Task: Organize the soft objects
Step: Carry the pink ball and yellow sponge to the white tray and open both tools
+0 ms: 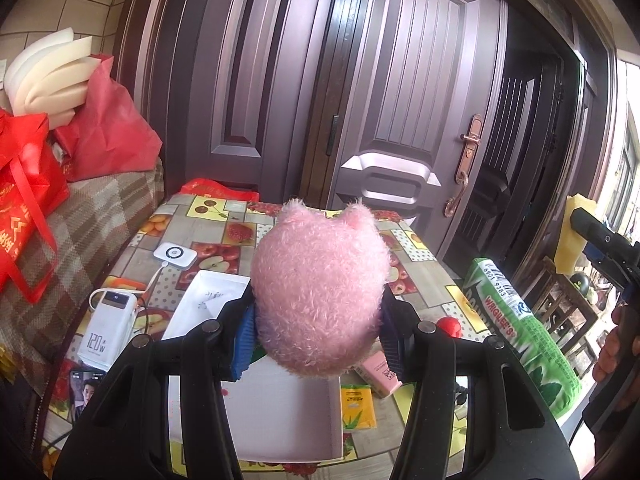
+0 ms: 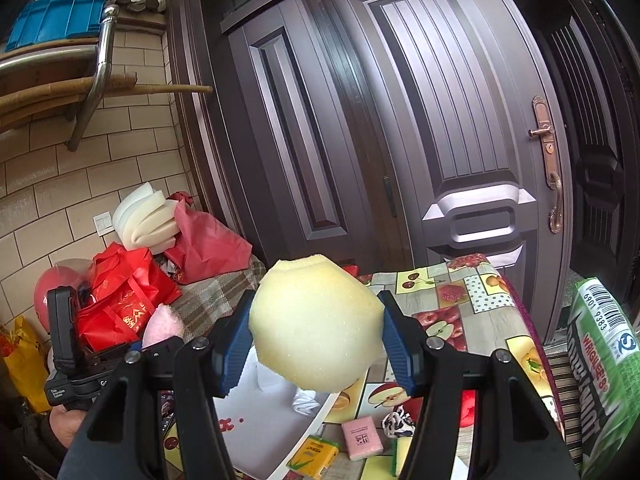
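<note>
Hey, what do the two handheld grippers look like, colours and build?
Both match. The left gripper and right gripper have black plastic frames with cut-out slots and round silver bolts. The jaws carry ribbed blue pads. The right wrist view shows small white lettering on the left unit's black body.

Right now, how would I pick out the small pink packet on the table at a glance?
Start at the fruit-patterned tablecloth and find the white tray at its near end. Just right of the tray lies the pink packet, flat and rectangular with a small printed label. The yellow-green packet beside it differs only in colour.
</note>
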A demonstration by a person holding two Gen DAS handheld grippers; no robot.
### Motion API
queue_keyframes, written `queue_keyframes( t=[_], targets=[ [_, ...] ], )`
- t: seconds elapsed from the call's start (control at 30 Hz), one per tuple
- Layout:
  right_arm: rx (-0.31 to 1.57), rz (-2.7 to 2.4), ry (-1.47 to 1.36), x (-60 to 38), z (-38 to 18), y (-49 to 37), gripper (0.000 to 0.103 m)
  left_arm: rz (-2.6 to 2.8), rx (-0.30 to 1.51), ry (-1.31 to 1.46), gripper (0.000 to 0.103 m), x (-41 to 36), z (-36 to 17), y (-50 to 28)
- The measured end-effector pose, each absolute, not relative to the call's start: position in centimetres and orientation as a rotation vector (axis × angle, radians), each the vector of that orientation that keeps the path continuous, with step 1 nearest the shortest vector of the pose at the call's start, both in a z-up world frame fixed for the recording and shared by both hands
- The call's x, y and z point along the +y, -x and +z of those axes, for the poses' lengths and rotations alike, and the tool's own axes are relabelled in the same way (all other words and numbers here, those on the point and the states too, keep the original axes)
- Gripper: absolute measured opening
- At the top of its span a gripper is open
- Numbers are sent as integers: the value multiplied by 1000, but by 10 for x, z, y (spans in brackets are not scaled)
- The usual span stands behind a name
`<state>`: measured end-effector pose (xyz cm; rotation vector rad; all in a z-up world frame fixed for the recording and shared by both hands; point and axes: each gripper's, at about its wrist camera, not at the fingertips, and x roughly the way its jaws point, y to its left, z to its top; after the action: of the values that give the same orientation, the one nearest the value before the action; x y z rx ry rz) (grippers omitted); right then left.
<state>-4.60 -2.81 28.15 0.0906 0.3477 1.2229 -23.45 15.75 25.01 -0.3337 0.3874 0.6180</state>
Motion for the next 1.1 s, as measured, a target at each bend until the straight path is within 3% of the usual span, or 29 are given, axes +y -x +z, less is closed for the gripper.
queue_keyframes(
  t=[1.1],
  targets=[
    [362,1288,-38,23,279,83,61,636,376,344,52,199,248,266]
  ],
)
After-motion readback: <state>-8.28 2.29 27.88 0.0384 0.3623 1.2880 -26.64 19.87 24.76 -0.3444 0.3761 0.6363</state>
